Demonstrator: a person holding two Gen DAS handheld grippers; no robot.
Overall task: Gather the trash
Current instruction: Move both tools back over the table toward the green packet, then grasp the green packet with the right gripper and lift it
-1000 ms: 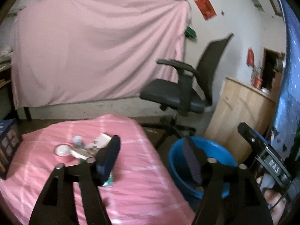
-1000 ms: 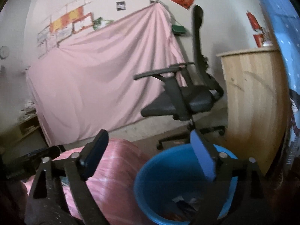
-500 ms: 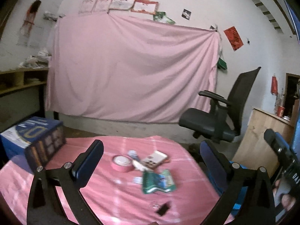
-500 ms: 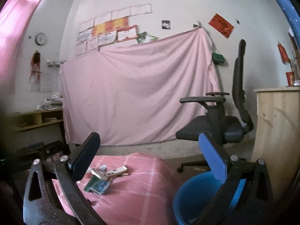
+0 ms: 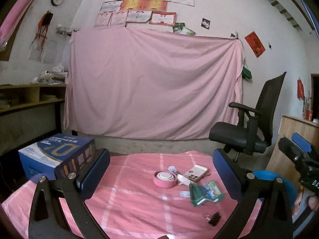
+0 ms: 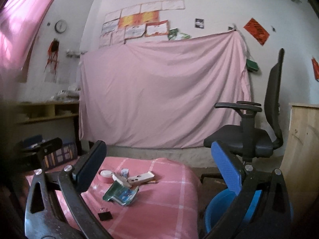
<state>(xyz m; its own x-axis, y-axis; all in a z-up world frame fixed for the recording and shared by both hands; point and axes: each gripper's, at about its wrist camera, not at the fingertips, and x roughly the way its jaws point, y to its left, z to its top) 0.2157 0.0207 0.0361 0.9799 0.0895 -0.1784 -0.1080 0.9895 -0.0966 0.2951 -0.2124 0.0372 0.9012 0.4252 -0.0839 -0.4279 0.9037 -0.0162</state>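
We are at the approach step: both tools face the table [image 5: 123, 205], with its pink checked cloth, and no item is gripped yet.

Left gripper [image 5: 160, 168]: its jaws have just been opening and now stand fully apart. Nothing lies between the pads; the litter shows beyond them.

Right gripper [image 6: 157, 166]: jaws spread wide, with nothing held.

Position of the trash, left wrist view, clock directions taken from the pink tape roll [image 5: 165, 179] near the table centre:
- a crumpled green wrapper [image 5: 205, 193] at 4 o'clock, near the roll;
- a small pale packet [image 5: 172, 168] at 1 o'clock, just beside the roll;
- a white scrap [image 5: 184, 179] at 3 o'clock, touching or just beside the roll; we cannot tell which;
- a phone case [image 5: 196, 175] at 2 o'clock, beyond the scrap;
- a black binder clip [image 5: 214, 218] at 5 o'clock, well apart, near the front edge.

A blue box [image 5: 56, 156] stands at the table's 9 o'clock side. The blue bucket [image 6: 223, 211], which we judge to be the bin, stands on the floor just beside the table's 3 o'clock edge, below the right gripper.

Next move, in our judgement:
1. Select 1 piece; the green wrapper is the largest and lies in the open.
2. Bring 1 pair of open jaws down over it, with 1 pad on each side.
3. Close on the wrapper only, clear of the cloth and the scrap.
4. Carry it toward 3 o'clock and release it over the bucket.

The tape roll, phone case and clip may not be trash; we would leave them until the wrappers are cleared.
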